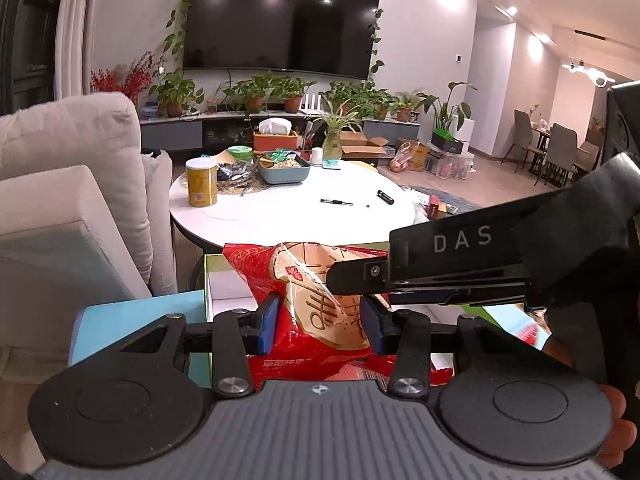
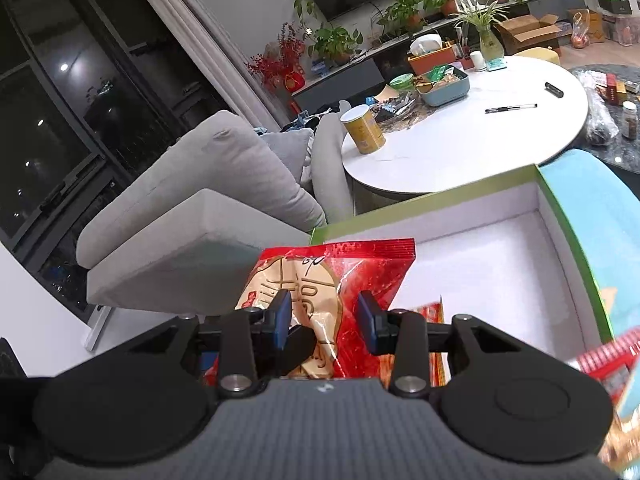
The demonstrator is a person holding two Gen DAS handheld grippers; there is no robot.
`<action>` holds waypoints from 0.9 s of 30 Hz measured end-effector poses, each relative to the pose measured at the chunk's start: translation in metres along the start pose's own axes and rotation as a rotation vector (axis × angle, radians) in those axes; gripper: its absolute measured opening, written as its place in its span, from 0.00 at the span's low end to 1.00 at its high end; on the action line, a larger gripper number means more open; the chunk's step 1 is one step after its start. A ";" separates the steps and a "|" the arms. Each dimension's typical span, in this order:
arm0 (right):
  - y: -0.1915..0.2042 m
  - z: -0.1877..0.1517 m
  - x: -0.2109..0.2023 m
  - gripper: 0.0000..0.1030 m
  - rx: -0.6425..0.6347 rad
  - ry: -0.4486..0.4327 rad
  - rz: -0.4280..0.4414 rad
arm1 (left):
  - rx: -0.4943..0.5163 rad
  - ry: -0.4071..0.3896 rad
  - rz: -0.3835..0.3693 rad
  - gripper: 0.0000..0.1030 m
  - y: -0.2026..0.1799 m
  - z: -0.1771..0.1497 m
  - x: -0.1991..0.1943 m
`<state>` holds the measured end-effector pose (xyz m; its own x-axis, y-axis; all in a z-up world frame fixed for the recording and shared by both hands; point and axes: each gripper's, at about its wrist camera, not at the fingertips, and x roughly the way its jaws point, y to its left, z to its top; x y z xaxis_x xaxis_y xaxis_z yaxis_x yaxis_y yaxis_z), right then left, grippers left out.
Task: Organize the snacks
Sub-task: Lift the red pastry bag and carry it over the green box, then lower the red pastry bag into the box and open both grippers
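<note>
Red snack packet (image 2: pixel 352 276) with tan round cake picture and dark characters; white script band low on its front. Box (image 2: pixel 480 248) white inside, green rim, light blue outer wall. Gripper pads (image 1: pixel 267 322) blue on black frames. Round surface (image 1: pixel 288 208) white. Can (image 1: pixel 202 182) yellow with white lid. Sofa (image 2: pixel 224 184) pale grey. Tray (image 1: pixel 286 174) teal.

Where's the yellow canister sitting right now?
The yellow canister stands upright near the left edge of the round white table, beside the grey sofa, left of the blue tray.
</note>
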<state>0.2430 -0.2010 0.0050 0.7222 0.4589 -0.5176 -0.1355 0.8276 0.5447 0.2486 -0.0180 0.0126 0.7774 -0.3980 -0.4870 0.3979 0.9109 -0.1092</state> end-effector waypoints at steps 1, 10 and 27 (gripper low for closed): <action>-0.002 0.003 0.006 0.28 0.002 0.003 -0.001 | -0.002 0.004 0.002 0.38 0.004 0.001 0.007; -0.012 0.017 0.057 0.28 0.004 0.052 -0.027 | -0.022 0.036 0.027 0.38 0.030 0.003 0.056; -0.021 0.014 0.038 0.30 0.037 0.007 0.011 | 0.021 -0.039 0.153 0.70 0.020 0.002 0.022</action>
<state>0.2828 -0.2062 -0.0165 0.7159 0.4702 -0.5161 -0.1179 0.8100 0.5744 0.2749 -0.0084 0.0009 0.8480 -0.2587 -0.4626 0.2828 0.9590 -0.0179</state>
